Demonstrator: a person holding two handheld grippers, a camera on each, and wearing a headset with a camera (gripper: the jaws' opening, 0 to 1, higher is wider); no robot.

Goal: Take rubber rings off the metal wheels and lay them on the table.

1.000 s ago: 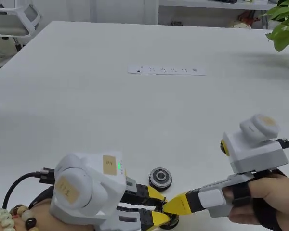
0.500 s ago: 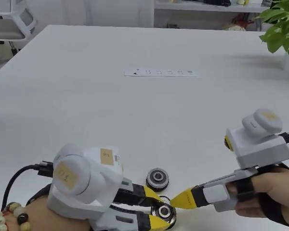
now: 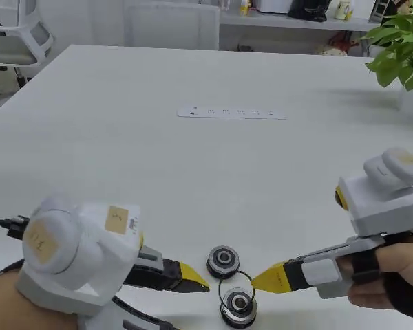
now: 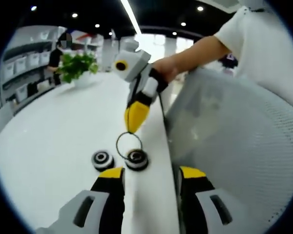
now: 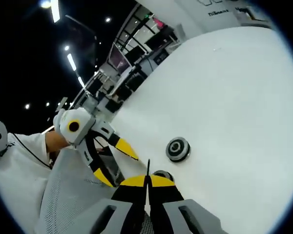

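Right tongs (image 3: pixel 256 280) pinched a rubber ring (image 4: pixel 117 144) by the metal wheel (image 3: pixel 237 304) nearest their tip; left tongs (image 4: pixel 151 171) gaped wide, empty.

A white table (image 3: pixel 110 144) bears a power strip (image 3: pixel 230 113); a chair (image 3: pixel 17 31) stands at 10 o'clock, a plant (image 3: pixel 399 48) at 2 o'clock.

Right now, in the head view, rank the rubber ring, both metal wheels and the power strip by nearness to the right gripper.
1. Rubber ring, pinched in the right gripper's tips.
2. Front wheel and back wheel, just left: too close to call.
3. Power strip, far off, mid-table.
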